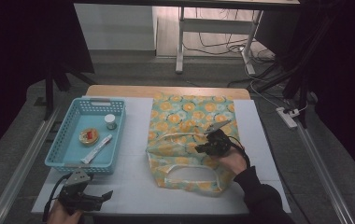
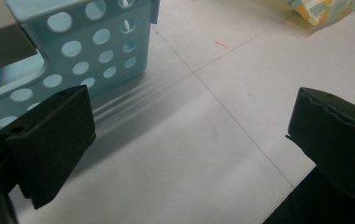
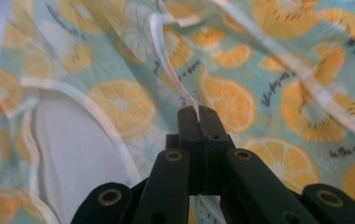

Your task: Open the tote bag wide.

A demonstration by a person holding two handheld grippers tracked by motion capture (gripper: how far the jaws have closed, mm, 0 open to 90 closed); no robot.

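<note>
High view looks down over the table (image 1: 133, 186); 2 gripper views sit close, sharing its basket (image 1: 70, 161) and bag (image 1: 189, 140).

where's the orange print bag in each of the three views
High view: the turquoise fabric bag with orange-slice print lies flat right of centre, with the right gripper on its handle side.
Left gripper view: one corner of the bag shows at the top right edge.
Right gripper view: the bag spreads across the picture, with its white-edged handle strip pinched in the shut jaws.
Shared landmark: the white table top.
</note>
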